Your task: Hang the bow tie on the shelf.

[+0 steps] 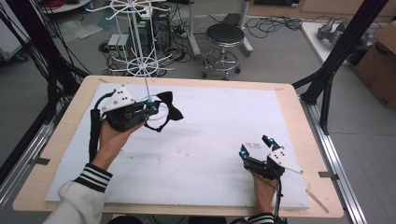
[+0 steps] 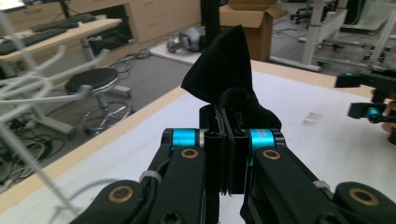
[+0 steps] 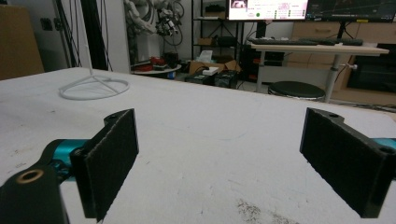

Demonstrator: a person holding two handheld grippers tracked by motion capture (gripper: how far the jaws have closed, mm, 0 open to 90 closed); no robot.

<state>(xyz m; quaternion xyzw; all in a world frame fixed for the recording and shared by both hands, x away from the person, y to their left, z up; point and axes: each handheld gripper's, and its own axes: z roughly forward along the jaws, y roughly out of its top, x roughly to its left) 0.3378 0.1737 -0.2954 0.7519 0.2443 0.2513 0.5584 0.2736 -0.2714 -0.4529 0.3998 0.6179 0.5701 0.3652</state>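
A black bow tie (image 1: 169, 106) with a thin strap loop hanging under it is lifted above the white mat at the back left. My left gripper (image 1: 152, 106) is shut on it, held in a hand with a striped cuff. In the left gripper view the jaws pinch the strap and the bow tie (image 2: 224, 70) rises just beyond my left gripper (image 2: 226, 135). A white wire rack (image 1: 140, 46) stands right behind that gripper, its arms (image 2: 46, 74) close at the left. My right gripper (image 1: 256, 147) rests low at the front right, open, with nothing between its pads (image 3: 112, 158).
A white mat (image 1: 210, 140) covers the wooden table (image 1: 299, 116). The rack's round base (image 3: 95, 87) sits on the mat far from the right gripper. Off the table stand a black stool (image 1: 225, 35), cables and a cardboard box (image 1: 380, 60).
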